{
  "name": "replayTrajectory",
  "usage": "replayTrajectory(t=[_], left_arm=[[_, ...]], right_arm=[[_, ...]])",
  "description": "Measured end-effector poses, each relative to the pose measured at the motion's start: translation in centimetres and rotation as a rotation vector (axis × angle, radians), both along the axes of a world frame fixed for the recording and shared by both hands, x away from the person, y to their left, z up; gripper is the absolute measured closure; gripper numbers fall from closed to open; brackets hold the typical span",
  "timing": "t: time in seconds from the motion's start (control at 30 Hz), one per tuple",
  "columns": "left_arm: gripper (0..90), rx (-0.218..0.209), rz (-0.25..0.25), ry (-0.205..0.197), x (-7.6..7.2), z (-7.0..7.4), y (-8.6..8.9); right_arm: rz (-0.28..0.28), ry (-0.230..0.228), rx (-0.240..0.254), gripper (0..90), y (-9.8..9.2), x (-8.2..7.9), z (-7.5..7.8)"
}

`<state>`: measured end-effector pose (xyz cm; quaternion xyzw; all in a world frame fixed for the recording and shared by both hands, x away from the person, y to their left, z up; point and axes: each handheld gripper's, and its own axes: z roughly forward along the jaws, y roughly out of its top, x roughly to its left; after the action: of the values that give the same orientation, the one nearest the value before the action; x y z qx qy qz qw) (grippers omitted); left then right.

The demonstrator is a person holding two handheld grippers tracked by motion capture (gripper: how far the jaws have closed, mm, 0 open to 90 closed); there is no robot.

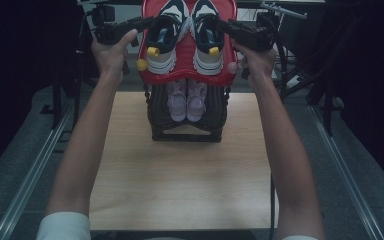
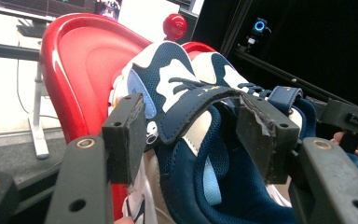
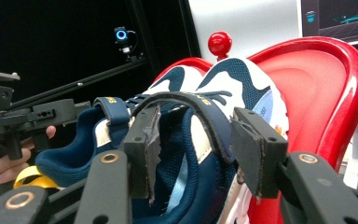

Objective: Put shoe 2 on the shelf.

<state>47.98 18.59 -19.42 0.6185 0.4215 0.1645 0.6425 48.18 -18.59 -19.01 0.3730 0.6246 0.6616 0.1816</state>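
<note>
Scene: a pair of navy-and-white sneakers sat on the red top tray of a shoe rack at the far end of the worktop; pink shoes sat on a lower shelf.
Left gripper: jaws stood apart around the collar and strap of the left sneaker; in the left gripper view one pad lay against the shoe's outer side and the other sat inside the opening, with no firm pinch evident.
Right gripper: jaws likewise apart, straddling the side wall and strap of the right sneaker.
Step in hand (a judgement): taking or freeing the shoes at the tray.
Doing it well: keep each pad square on the collar wall, not the loose strap; move both hands evenly so the pair does not tip off the sloped tray.
Hard to make out: the toes, the soles against the tray, and whether the pads truly pressed. The yellow heel tabs were small.
</note>
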Motion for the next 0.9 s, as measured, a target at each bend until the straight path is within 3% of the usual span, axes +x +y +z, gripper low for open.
replayTrajectory(t=[0.37,0.9], left_arm=[[42.1,-0.014,-0.004,0.006,-1.2,-0.3,1.8],[40.1,-0.017,0.0,-0.007,-2.6,-1.2,3.5]], right_arm=[[0.01,-0.014,0.016,53.0,-1.7,-0.9,-0.2],[0.016,-0.031,0.068,53.6,-5.0,-2.1,-1.7]])
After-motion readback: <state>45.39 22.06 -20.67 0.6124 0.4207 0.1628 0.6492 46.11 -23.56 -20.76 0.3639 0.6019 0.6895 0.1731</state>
